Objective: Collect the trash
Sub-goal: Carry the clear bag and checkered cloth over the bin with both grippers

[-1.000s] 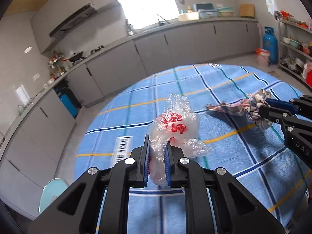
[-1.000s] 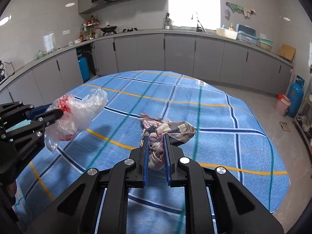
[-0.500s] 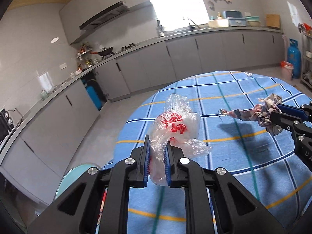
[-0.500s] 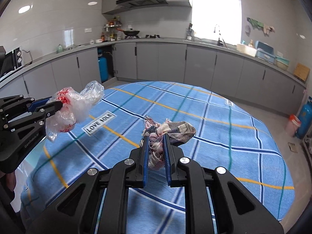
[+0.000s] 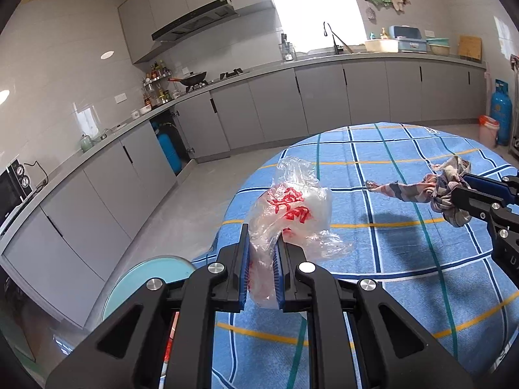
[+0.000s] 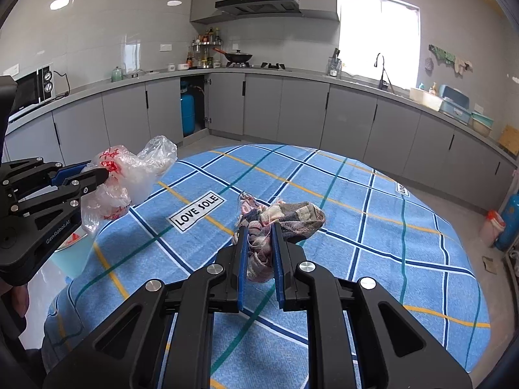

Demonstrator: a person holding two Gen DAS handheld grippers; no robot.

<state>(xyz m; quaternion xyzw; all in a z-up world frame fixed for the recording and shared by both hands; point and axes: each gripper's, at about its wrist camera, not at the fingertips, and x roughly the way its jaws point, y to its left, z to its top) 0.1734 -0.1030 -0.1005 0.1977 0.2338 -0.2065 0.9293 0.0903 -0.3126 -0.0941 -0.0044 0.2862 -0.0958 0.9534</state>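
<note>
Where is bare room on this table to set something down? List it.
Blue plaid tablecloth is bare almost everywhere: beyond the LOVE SOLE label and out to the far rim. Crowded only nearby, where left gripper and right gripper hover.

grey cabinets, bright window, round table in blue checked cloth.

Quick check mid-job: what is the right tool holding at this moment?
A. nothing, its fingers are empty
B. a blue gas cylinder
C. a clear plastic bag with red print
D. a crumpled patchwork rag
D: the right tool is clamped on the crumpled patchwork rag above the blue checked tablecloth, while the clear plastic bag with red print is in the left tool.
</note>
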